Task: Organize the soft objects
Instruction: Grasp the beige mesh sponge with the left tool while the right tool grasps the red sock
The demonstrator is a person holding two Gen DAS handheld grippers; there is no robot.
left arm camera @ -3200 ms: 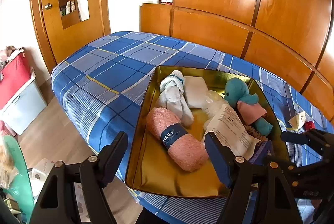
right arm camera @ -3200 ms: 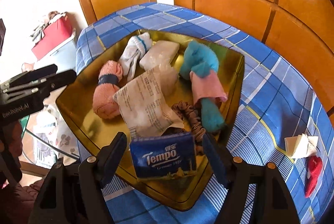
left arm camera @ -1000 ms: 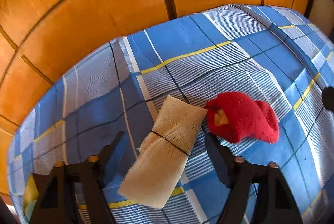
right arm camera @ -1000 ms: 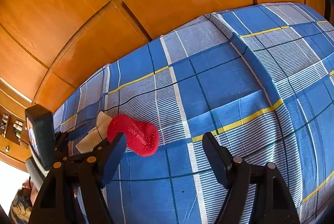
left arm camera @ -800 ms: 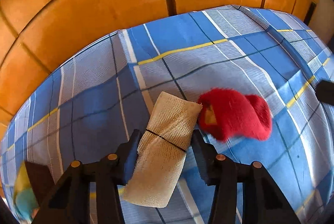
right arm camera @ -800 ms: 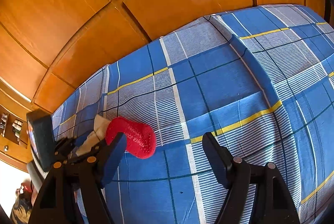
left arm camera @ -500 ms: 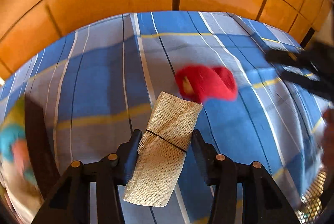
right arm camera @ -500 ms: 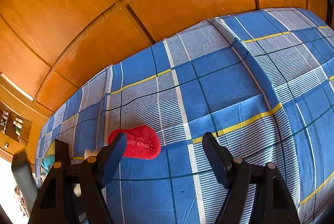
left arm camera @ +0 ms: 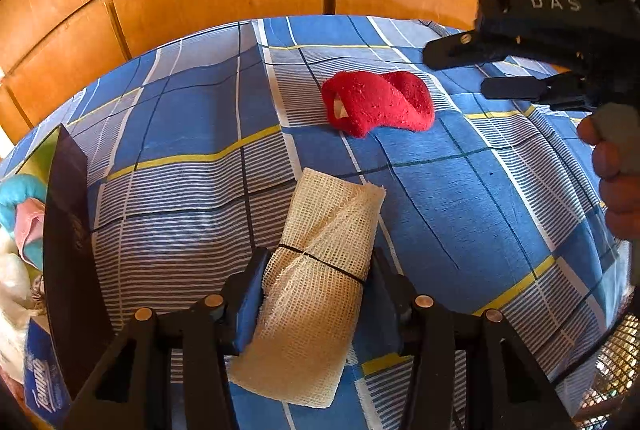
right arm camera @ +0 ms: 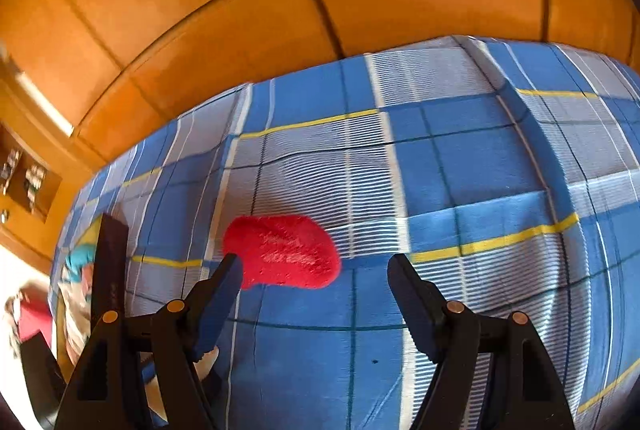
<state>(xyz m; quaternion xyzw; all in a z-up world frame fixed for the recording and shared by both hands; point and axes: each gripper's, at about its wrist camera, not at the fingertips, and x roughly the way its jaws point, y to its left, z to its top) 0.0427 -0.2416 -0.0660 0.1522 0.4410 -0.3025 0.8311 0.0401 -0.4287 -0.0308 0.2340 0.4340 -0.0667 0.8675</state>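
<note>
Two claws over the plaid bed (left arm camera: 180, 133), my left claw (left arm camera: 316, 284) clamped on the beige mesh roll (left arm camera: 316, 270), red sock (left arm camera: 378, 103) at one o'clock, right claw (right arm camera: 314, 280) spread wide, empty.

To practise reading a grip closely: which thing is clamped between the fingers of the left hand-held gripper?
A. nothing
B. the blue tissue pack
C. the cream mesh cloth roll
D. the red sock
C: the left hand-held gripper pinches the cream mesh cloth roll; the red sock lies free on the bedspread.

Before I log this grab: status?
Left gripper shut on gauze roll. Right gripper open, empty, near red sock. Nothing blocking.
</note>
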